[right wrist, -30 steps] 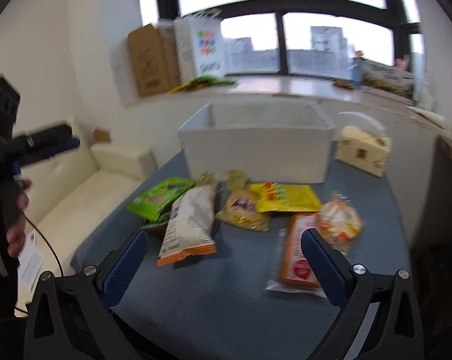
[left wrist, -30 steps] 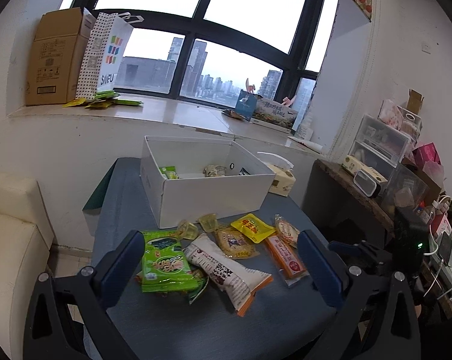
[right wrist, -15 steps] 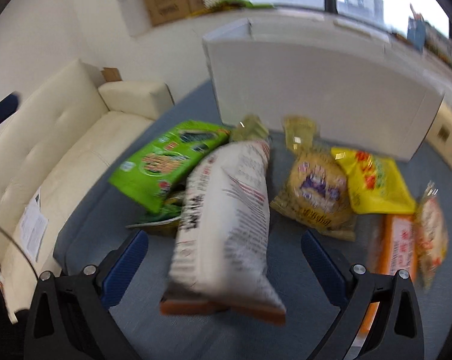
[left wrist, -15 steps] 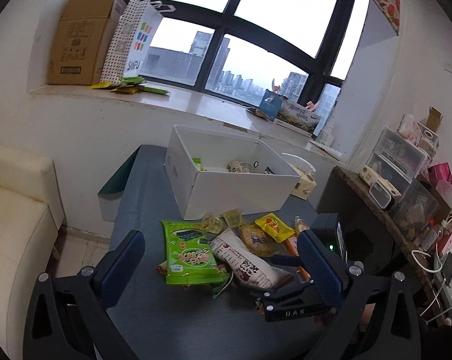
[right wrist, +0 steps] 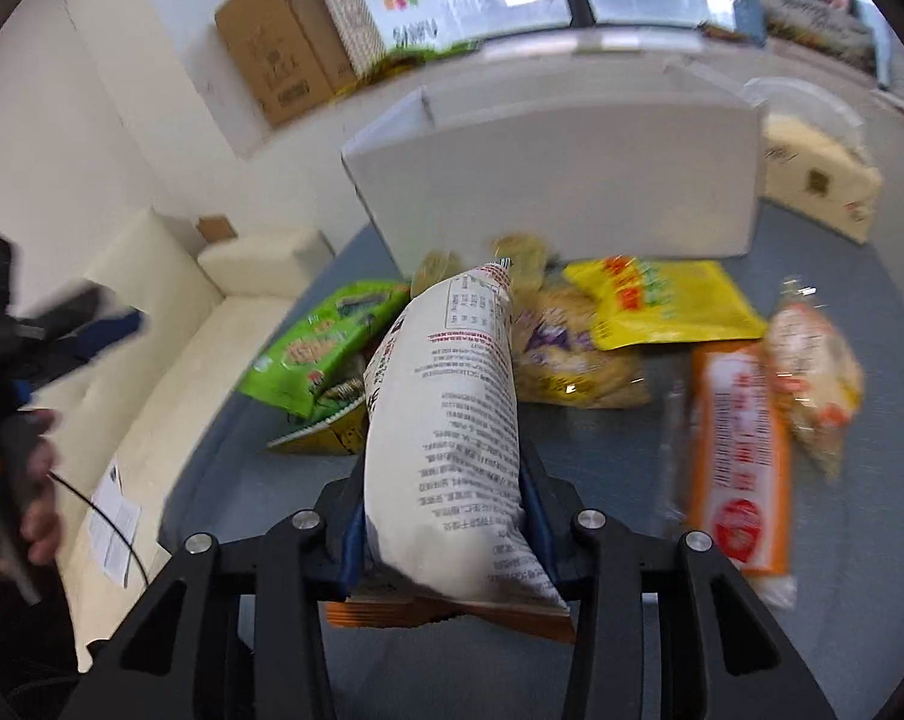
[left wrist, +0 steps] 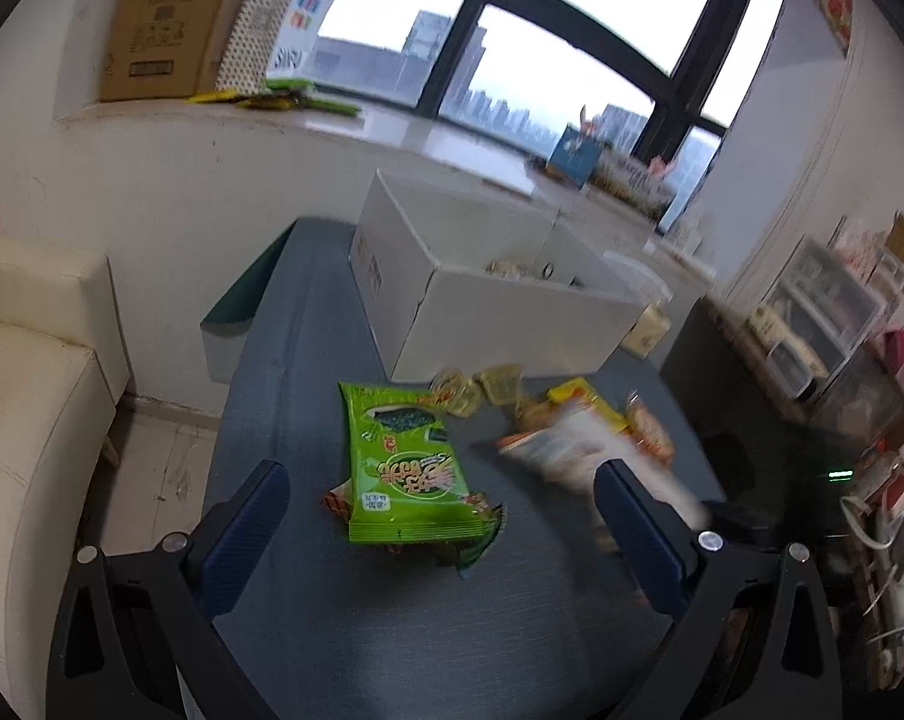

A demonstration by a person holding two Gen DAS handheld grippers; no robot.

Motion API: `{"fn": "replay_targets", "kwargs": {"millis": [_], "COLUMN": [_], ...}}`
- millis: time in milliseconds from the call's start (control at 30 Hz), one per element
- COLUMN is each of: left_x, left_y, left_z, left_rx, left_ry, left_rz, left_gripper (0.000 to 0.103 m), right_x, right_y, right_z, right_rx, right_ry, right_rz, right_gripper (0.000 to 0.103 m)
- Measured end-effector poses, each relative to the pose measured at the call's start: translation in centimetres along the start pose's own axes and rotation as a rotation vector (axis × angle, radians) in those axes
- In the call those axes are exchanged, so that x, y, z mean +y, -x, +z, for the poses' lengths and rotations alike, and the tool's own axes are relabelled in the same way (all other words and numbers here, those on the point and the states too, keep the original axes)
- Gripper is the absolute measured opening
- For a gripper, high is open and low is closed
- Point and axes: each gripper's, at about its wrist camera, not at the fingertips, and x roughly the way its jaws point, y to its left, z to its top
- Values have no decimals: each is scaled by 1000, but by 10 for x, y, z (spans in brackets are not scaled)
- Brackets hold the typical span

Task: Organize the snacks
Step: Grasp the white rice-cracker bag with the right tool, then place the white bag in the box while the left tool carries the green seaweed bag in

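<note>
Blue desk [right wrist: 841,276] before white box [right wrist: 571,174], most snacks unsorted: right claw [right wrist: 443,531], just closing, grips white bag [right wrist: 452,420]; left claw [left wrist: 440,516] open, empty.

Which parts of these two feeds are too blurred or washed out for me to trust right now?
Left wrist view: the white snack bag and the snacks behind it are motion-smeared, the window is blown out, the green packet reads sharp. Right wrist view: the white snack bag in the right gripper is crisp; the left gripper and the picture's edges are blurred and fisheye-bent.
</note>
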Motion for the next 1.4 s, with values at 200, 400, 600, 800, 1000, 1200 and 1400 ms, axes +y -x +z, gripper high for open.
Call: {"fn": "replay_targets", "kwargs": {"millis": [200,400,600,800,1000,1200,1400], "left_x": [-4,-17,-15,-18,-25,-35,-48], "left_y": [-67,-133,-161,-128,-65,-41,-65], "left_z": [13,23,18,19,31,75,148], "left_rx": [154,280,340,222,39,-102,-120], "left_ry": [-51,-126,-149,-156,-116,-58,-80], "left_rz": [104,224,241,152,24,-72,-89], "left_gripper": [103,103,79,69,69,69,69], "right_x": [-14,-18,-19,-20,-26,-29,-35], "right_y": [51,69,67,64,63,67,63], "right_z": [-8,-12,-12,-16,-10,35,120], "right_rx": [-101,-133,-134,-141,-175,-253,-329], "right_ry": [-52,-61,-66,-63,-88,-81,-59], "right_rz": [-6,-18,-19,-15,-24,-44,-68], "right_gripper": [46,46,46,46,46,46,46]}}
